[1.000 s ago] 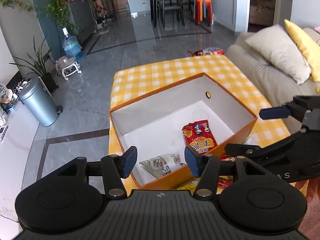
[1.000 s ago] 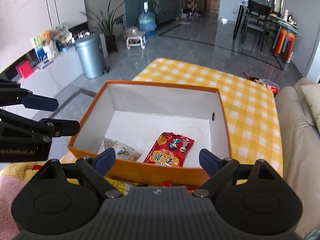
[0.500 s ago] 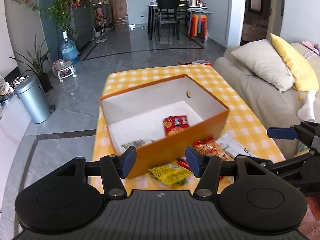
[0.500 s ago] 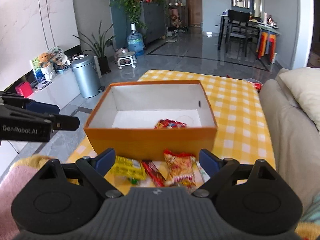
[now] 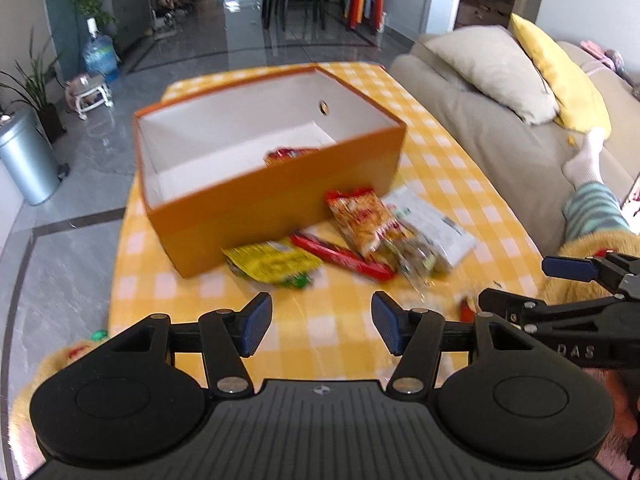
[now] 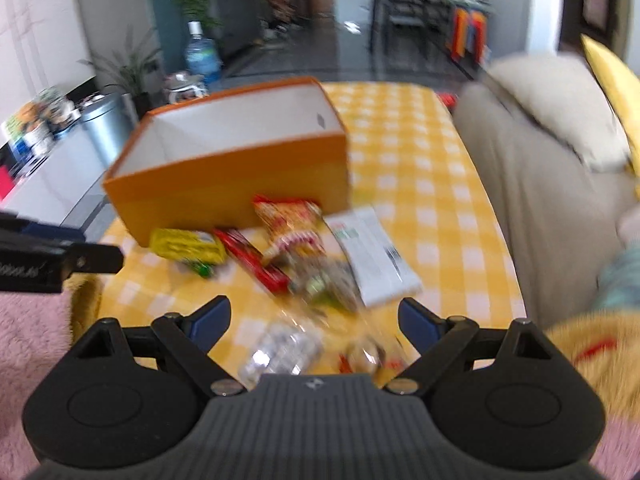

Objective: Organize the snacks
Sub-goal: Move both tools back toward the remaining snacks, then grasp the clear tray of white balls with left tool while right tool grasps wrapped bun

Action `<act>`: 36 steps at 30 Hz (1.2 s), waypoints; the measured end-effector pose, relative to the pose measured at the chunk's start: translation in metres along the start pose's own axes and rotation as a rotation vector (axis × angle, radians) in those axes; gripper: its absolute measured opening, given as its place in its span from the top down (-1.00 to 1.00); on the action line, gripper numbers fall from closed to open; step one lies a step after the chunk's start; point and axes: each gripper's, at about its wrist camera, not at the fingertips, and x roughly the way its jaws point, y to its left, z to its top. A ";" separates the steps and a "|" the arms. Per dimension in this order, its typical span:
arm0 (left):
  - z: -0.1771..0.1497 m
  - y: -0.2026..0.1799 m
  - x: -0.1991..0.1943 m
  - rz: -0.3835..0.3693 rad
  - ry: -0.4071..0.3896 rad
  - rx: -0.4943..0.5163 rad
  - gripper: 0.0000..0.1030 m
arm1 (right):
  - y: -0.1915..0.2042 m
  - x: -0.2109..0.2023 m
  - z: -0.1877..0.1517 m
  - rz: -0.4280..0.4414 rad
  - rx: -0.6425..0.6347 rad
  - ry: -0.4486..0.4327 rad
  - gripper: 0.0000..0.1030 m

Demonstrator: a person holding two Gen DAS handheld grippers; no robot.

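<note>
An open orange box [image 5: 280, 200] [image 6: 240, 184] stands on the yellow checked table [image 5: 460, 168], with a red snack bag [image 5: 290, 155] inside. In front of it lie a yellow packet [image 5: 274, 262] [image 6: 186, 246], a red bar [image 5: 340, 257] [image 6: 252, 260], an orange chip bag [image 5: 362, 222] [image 6: 292, 224], a clear bag of nuts [image 5: 416, 254] [image 6: 328, 280] and a white packet [image 5: 434, 224] [image 6: 372, 256]. My left gripper [image 5: 322, 322] is open over bare cloth, short of the packets. My right gripper [image 6: 314, 322] is open above clear wrapped sweets [image 6: 280, 352].
A beige sofa [image 5: 500, 128] with cushions runs along the table's right side. A person's striped leg and white sock [image 5: 588, 184] rest on it. On the floor to the left are a grey bin [image 5: 24, 160], a water bottle [image 5: 98, 58] and plants.
Both grippers have pulled back from over the box and sunk toward the table's near edge. The loose snacks in front of the box have come into view.
</note>
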 end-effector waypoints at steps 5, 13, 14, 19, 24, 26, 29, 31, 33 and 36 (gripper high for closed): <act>-0.006 -0.008 0.016 -0.034 0.043 -0.029 -0.31 | -0.015 0.017 -0.009 -0.009 0.077 0.075 -0.65; -0.008 -0.024 0.049 -0.097 0.162 -0.026 -0.31 | -0.030 0.046 -0.014 -0.023 0.165 0.198 -0.46; -0.008 -0.029 0.053 -0.107 0.176 -0.013 -0.31 | -0.035 0.048 -0.014 -0.018 0.182 0.209 -0.44; -0.008 -0.050 0.076 -0.159 0.237 0.034 -0.39 | -0.054 0.063 -0.014 -0.027 0.239 0.274 -0.42; -0.011 -0.063 0.097 -0.166 0.280 0.053 -0.41 | -0.054 0.074 -0.010 -0.007 0.212 0.270 -0.22; -0.012 -0.064 0.104 -0.161 0.282 0.046 -0.41 | -0.056 0.080 -0.008 -0.010 0.205 0.269 -0.06; -0.013 -0.065 0.111 -0.152 0.280 0.036 -0.52 | -0.060 0.085 -0.008 -0.001 0.220 0.279 0.02; -0.013 -0.066 0.117 -0.141 0.283 0.028 -0.52 | -0.061 0.089 -0.008 0.009 0.225 0.289 0.02; -0.012 -0.066 0.121 -0.134 0.287 0.019 -0.53 | -0.062 0.094 -0.009 0.012 0.231 0.304 0.01; -0.012 -0.069 0.126 -0.133 0.290 0.013 -0.54 | -0.065 0.100 -0.010 0.029 0.253 0.316 0.00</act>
